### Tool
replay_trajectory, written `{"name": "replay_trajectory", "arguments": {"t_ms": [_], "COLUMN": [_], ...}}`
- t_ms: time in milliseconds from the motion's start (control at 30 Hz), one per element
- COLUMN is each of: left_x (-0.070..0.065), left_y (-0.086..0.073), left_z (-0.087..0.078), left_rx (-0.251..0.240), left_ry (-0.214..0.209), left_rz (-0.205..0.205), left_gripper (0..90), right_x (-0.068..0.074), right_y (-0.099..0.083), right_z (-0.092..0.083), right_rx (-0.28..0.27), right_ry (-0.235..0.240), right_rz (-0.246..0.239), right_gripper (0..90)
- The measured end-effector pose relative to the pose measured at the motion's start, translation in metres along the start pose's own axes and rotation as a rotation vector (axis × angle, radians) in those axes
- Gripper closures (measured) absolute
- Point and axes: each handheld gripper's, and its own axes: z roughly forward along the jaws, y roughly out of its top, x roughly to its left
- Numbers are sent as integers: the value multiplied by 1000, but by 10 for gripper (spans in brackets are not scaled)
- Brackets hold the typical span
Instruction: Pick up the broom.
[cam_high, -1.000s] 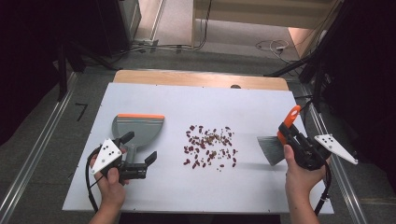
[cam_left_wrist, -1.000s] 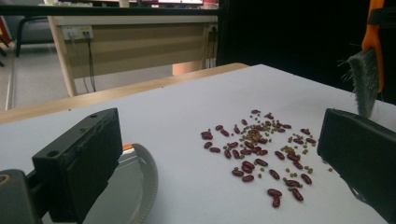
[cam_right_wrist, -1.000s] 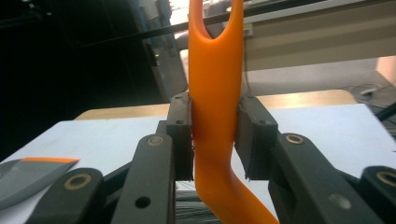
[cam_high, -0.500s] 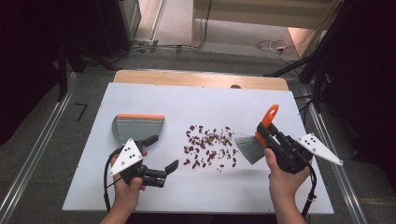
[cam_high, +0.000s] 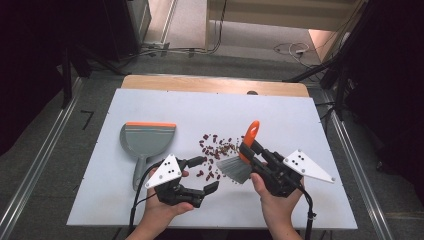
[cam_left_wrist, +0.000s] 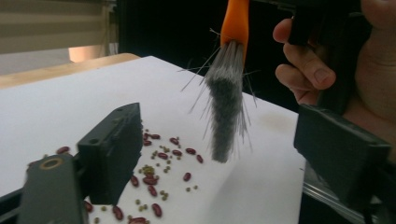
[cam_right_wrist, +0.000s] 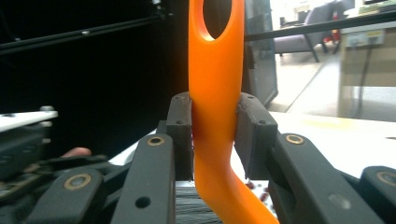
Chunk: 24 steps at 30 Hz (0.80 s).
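Right gripper (cam_high: 248, 150) pinching brush (cam_high: 239, 164) by stiff orange handle; soft bristles over beans (cam_high: 214, 146). Left gripper (cam_high: 201, 175) spread, just been closing, nothing between; dustpan (cam_high: 147, 140) light, take by handle.

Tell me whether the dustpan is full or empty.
Empty. The dustpan lies flat on the table with a bare grey tray; the beans lie scattered to its right.

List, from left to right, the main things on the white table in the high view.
Dustpan → left claw → scattered beans → brush → right claw, shut on the brush handle.
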Motion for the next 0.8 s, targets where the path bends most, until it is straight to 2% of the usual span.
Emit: {"name": "replay_trajectory", "arguments": {"t_ms": [33, 67, 100, 200, 233, 333, 500, 567, 733, 800], "left_x": [0, 0, -2, -4, -4, -4, -4, -4, -1, 2], "left_y": [0, 0, 0, -1, -1, 0, -1, 0, 1, 1], "left_z": [1, 1, 2, 5, 6, 6, 9, 8, 5, 3], "left_rx": [2, 2, 4, 20, 17, 14, 35, 38, 56, 66], "left_ry": [-26, -26, -39, -29, -18, -24, -27, -29, -55, -49], "left_rz": [-7, -7, 1, -8, -22, -22, -30, -20, 3, 18], "left_gripper": [238, 315, 345, 390, 400, 458, 673, 769, 834, 844], "right_x": [3, 6, 10, 18, 20, 25, 29, 31, 27, 27], "right_y": [0, -1, -2, -5, -6, -9, -11, -12, -11, -9], "right_z": [1, 2, 4, 6, 8, 10, 11, 12, 14, 16], "right_rx": [1, 2, 5, 13, 19, 29, 28, 32, 49, 67], "right_ry": [9, 20, 30, 52, 63, 75, 105, 112, 159, 179], "right_rz": [-2, -2, -2, -10, -10, -8, 0, -8, -17, -61], "right_gripper": [675, 675, 675, 675, 675, 675, 674, 674, 670, 665]}}
